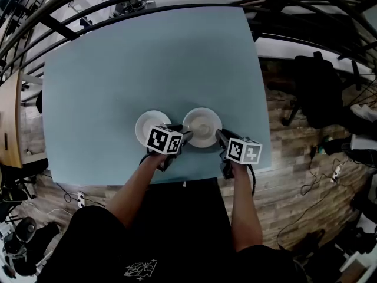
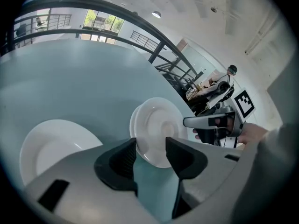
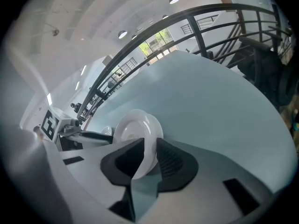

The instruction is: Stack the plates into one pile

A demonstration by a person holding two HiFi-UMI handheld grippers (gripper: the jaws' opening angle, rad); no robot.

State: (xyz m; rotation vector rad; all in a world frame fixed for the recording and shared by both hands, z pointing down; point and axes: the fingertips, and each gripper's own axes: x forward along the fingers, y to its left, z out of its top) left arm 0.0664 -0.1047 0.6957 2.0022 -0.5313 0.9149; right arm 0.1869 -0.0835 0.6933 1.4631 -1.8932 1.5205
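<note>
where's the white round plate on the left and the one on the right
left white round plate [image 1: 146, 122], head view, bare inner face
right white round plate [image 1: 202, 128], head view, centre well

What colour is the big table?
The table is pale blue-green; the head view shows it best.

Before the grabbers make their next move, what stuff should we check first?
1. Both plates on the pale blue table: ok. The left round white plate and the right round white plate sit there.
2. Plates in one pile: not ok, they lie side by side.
3. Right gripper lined up: ok, the right plate's rim is between its fingers.
4. Right fingers squeezing that rim: cannot tell.
5. Left gripper free: ok, its fingers are wide apart and hold nothing.
</note>
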